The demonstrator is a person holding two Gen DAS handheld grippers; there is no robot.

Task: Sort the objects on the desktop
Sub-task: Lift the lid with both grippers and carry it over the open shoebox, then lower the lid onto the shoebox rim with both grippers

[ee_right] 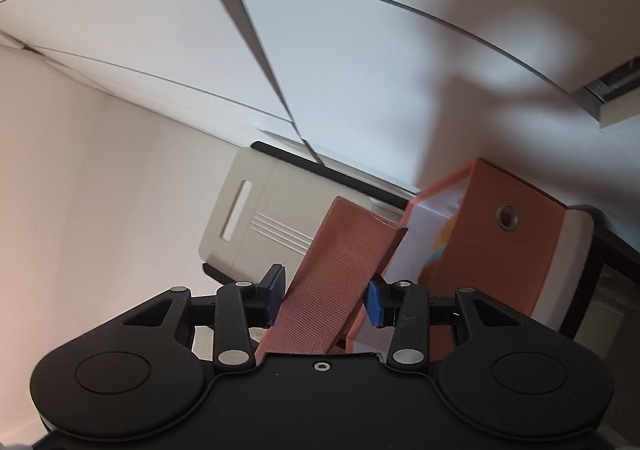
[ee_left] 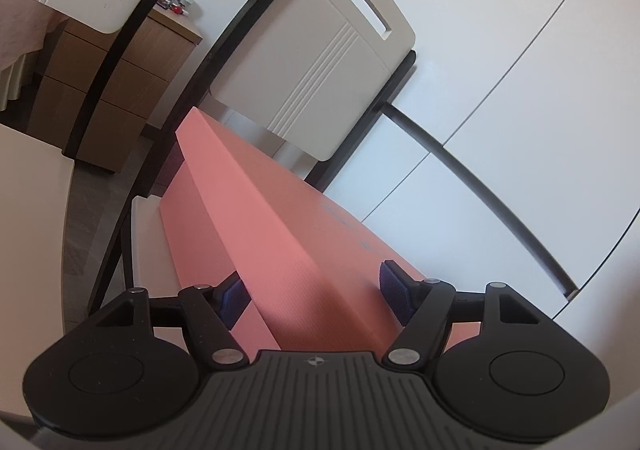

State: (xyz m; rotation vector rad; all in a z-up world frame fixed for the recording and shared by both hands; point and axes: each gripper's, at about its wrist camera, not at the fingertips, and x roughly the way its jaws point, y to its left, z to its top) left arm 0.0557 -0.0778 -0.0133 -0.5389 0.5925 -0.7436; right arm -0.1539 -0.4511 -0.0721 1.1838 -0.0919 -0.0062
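Observation:
In the left wrist view a long salmon-pink box (ee_left: 280,210) runs away from the camera, one ridge edge facing up. My left gripper (ee_left: 313,296) straddles its near end, and the blue pads (ee_left: 394,296) lie against its two faces. In the right wrist view my right gripper (ee_right: 326,296) is shut on a pink ribbed slab (ee_right: 336,262) that juts forward and tilts right. The slab's far end reaches an orange box (ee_right: 492,262) with a white printed side and a round metal eyelet. Neither gripper appears in the other's view.
A beige chair back (ee_left: 320,62) with a slot handle stands behind the pink box, and the same chair back (ee_right: 256,226) shows in the right view. A wooden drawer cabinet (ee_left: 120,90) is at the far left. White cupboard doors with a grey bar handle (ee_left: 480,190) fill the right.

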